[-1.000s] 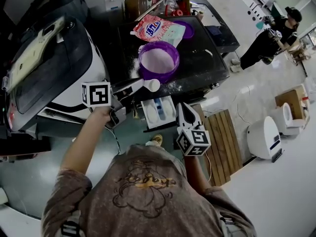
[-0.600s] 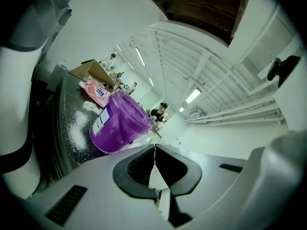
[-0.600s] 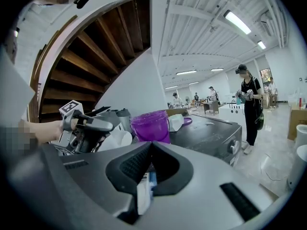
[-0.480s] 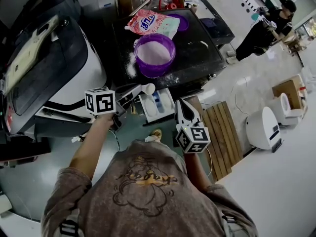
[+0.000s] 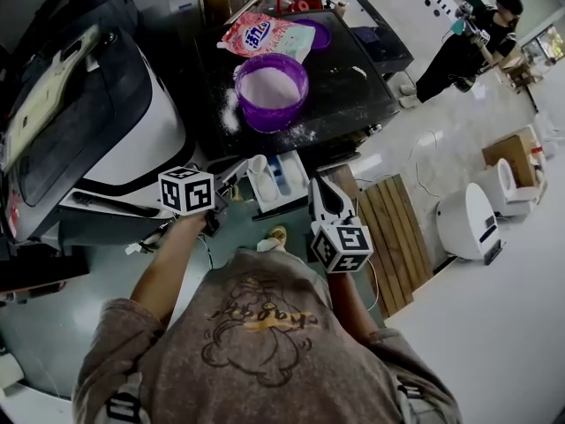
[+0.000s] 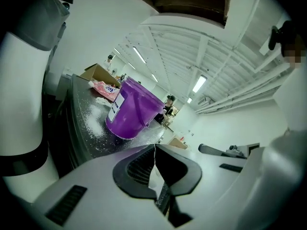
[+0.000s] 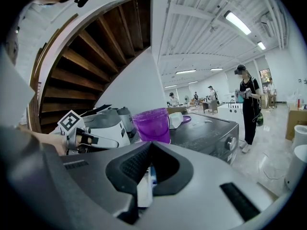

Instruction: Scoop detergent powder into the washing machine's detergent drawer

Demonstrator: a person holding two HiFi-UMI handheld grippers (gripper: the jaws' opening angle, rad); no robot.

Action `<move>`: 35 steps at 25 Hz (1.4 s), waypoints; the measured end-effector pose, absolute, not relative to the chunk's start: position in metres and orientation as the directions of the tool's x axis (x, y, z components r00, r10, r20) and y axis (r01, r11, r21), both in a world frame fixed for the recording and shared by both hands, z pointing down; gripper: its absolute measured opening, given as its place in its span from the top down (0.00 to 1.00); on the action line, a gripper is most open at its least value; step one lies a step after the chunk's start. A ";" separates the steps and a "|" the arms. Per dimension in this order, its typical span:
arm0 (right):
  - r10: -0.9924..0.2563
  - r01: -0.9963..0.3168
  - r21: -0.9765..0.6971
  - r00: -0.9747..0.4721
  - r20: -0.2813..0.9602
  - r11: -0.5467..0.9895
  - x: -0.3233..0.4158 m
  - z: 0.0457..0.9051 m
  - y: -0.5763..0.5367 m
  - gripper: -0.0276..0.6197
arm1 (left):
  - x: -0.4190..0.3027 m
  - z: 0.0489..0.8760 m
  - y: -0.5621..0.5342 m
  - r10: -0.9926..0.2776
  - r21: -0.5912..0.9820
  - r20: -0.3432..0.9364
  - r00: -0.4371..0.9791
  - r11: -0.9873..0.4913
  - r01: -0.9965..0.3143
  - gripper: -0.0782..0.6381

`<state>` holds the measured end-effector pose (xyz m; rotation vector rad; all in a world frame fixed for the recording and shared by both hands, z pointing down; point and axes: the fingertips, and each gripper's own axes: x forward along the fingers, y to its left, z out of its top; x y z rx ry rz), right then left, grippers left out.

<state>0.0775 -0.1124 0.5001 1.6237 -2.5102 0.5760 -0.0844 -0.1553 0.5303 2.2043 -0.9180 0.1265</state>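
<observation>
Two grippers hang at the pulled-out detergent drawer (image 5: 275,182), which juts from the front of the washing machine (image 5: 353,100). The left gripper (image 5: 231,173) is clenched on the handle of a white scoop (image 5: 257,163), whose bowl lies over the drawer's left side; whether it touches cannot be told. The right gripper (image 5: 320,187) has its jaws pressed together on nothing, just beside the drawer's right edge. On the machine's dark top, a purple tub (image 5: 271,91) of powder stands toward the front left corner with spilled powder (image 5: 231,113) around it. A detergent bag (image 5: 256,35) and a purple lid (image 5: 320,34) lie at the back edge.
</observation>
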 end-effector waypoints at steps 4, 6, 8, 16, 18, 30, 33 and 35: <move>-0.864 -0.901 -0.257 -0.416 0.283 0.349 0.079 0.499 -0.108 0.95 | -0.082 0.544 -0.152 -0.575 0.520 0.392 0.718 -0.505 -0.689 0.86; -0.866 -0.901 -0.265 -0.414 0.282 0.344 0.079 0.498 -0.105 0.95 | -0.080 0.550 -0.151 -0.575 0.485 0.407 0.709 -0.522 -0.702 0.86; -0.869 -0.901 -0.274 -0.409 0.279 0.337 0.078 0.496 -0.103 0.95 | -0.076 0.555 -0.150 -0.576 0.451 0.414 0.705 -0.543 -0.708 0.86; -0.870 -0.908 -0.266 -0.397 0.293 0.324 0.084 0.504 -0.093 0.95 | -0.062 0.575 -0.146 -0.575 0.253 0.461 0.676 -0.645 -0.721 0.86; -0.874 -0.908 -0.276 -0.391 0.290 0.315 0.085 0.501 -0.092 0.95 | -0.059 0.579 -0.146 -0.572 0.203 0.479 0.665 -0.665 -0.718 0.86; -0.879 -0.913 -0.285 -0.375 0.295 0.294 0.088 0.503 -0.087 0.95 | -0.051 0.599 -0.143 -0.584 -0.054 0.531 0.615 -0.747 -0.663 0.86; -0.877 -0.916 -0.279 -0.369 0.308 0.287 0.092 0.507 -0.085 0.95 | -0.047 0.600 -0.141 -0.586 -0.130 0.539 0.605 -0.767 -0.628 0.86; -0.875 -0.916 -0.276 -0.371 0.310 0.290 0.092 0.508 -0.084 0.95 | -0.042 0.600 -0.138 -0.584 -0.189 0.545 0.602 -0.785 -0.590 0.86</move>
